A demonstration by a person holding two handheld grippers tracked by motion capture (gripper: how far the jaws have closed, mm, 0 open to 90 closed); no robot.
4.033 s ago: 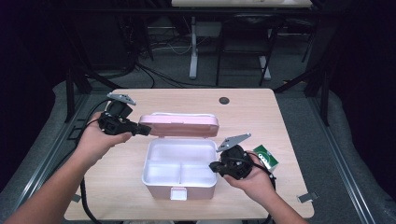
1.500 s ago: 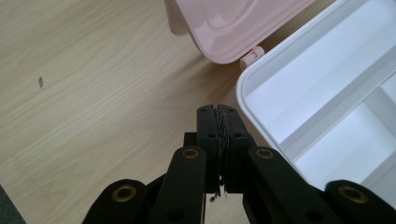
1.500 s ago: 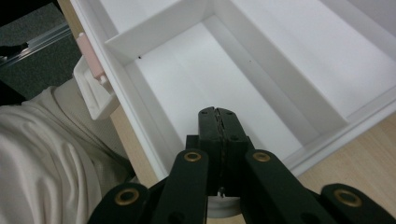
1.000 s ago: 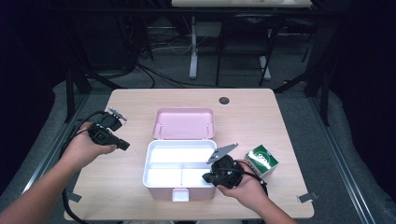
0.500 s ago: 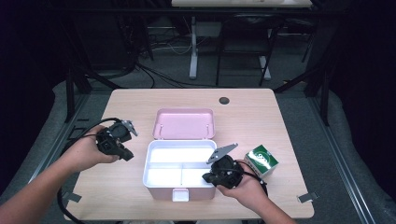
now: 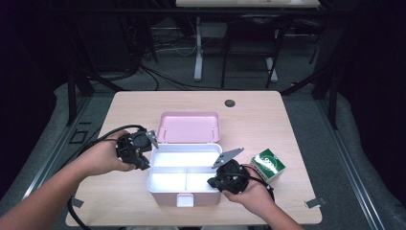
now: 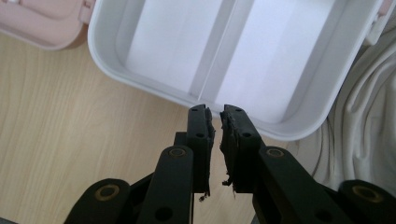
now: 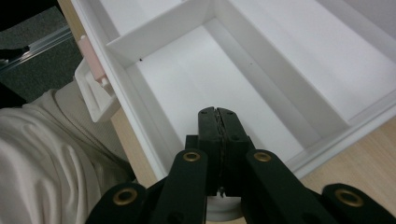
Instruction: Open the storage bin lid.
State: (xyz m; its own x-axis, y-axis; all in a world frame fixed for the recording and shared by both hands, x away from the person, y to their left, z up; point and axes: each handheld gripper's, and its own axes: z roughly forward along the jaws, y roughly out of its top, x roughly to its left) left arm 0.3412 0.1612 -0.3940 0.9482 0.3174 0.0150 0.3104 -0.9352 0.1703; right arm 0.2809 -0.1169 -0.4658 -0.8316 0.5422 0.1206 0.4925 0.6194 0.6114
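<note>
A white box (image 6: 149, 184) with dividers stands open at mid-table, its pink lid (image 6: 189, 127) lying flat behind it. My left gripper (image 6: 142, 163) sits by the box's left wall. In the left gripper view the jaws (image 7: 215, 116) are shut but for a thin slit, with nothing between them, just short of the box rim (image 7: 107, 51). My right gripper (image 6: 211, 182) is at the box's front right corner. Its tips (image 8: 217, 114) are pressed together over the bare floor of a front compartment (image 8: 187, 79).
A small green carton (image 6: 268, 164) lies on the table right of the box, beside my right hand. A black round cap (image 6: 230, 103) sits in the tabletop (image 6: 287, 124) near the far edge. The box's pink latch (image 6: 183, 200) faces me. My white shirt (image 8: 46, 158) is close behind the front edge.
My left gripper has moved right, from the table's left side up to the box's left wall. The lid, held upright four seconds ago, now lies flat. The right gripper has stayed put.
</note>
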